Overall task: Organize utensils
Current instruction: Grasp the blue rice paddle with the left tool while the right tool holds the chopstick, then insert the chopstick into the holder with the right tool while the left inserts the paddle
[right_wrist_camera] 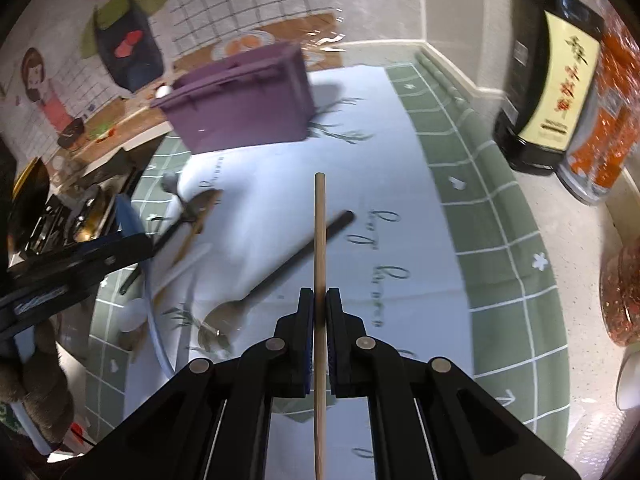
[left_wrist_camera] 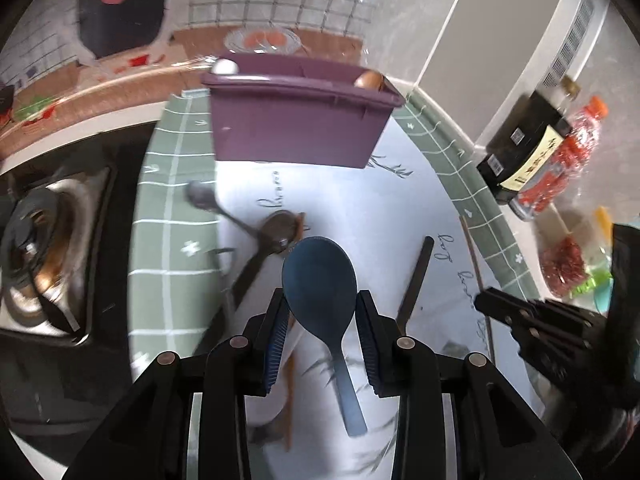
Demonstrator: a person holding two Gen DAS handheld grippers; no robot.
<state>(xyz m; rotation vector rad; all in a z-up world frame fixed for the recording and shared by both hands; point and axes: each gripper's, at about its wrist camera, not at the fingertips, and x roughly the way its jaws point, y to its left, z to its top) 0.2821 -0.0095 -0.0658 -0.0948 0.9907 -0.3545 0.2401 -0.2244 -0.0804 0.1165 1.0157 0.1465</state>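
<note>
Utensils are mostly unsorted: the left gripper [left_wrist_camera: 322,312] clamps a blue rice paddle [left_wrist_camera: 320,276], the right gripper [right_wrist_camera: 319,310] pinches a wooden chopstick [right_wrist_camera: 319,232]; spoons [left_wrist_camera: 276,230] lie ahead, the purple bin [left_wrist_camera: 300,120] beyond.

The left tongs [left_wrist_camera: 322,312] angle downward, blue pads pressing a blue spoon's [left_wrist_camera: 320,276] bowl. The right tongs [right_wrist_camera: 320,308] angle downward, clamped on a thin wooden stick [right_wrist_camera: 319,240].
</note>
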